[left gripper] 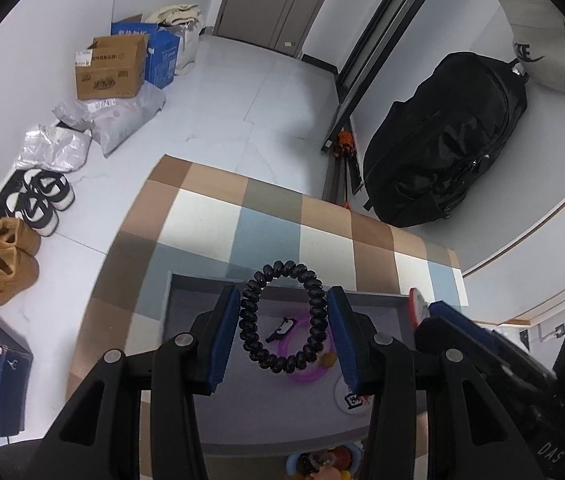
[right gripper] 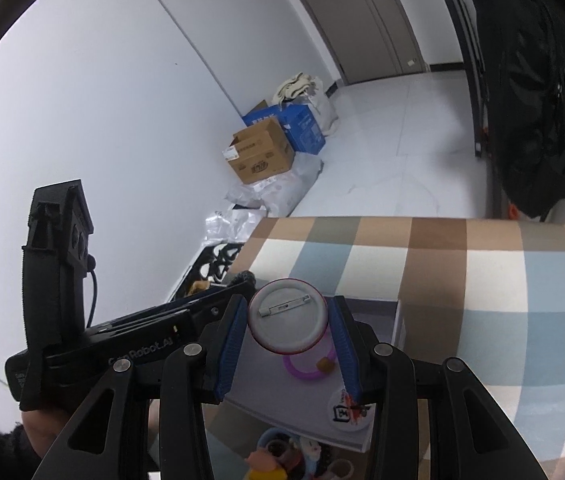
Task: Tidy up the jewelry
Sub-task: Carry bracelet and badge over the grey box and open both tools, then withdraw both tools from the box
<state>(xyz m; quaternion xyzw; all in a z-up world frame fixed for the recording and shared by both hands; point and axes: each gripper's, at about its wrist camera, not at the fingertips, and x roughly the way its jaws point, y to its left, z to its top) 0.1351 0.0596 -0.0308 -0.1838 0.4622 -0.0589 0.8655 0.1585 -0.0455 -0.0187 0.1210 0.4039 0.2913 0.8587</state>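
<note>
Now left gripper (left gripper: 284,322) clamped on black coil bracelet (left gripper: 282,316), right gripper (right gripper: 288,330) clamped on badge (right gripper: 287,316)

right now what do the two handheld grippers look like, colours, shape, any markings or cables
Both the left gripper and the right gripper have black angular linkage arms with silver rivets and ribbed blue pads. The right wrist view shows the left one's black body bearing pale lettering, an upright black mount and a thin black cable.

Black spiral hair tie (left gripper: 282,316) upright above grey tray (left gripper: 282,420); round pin badge (right gripper: 287,315) back-facing, upright.
</note>
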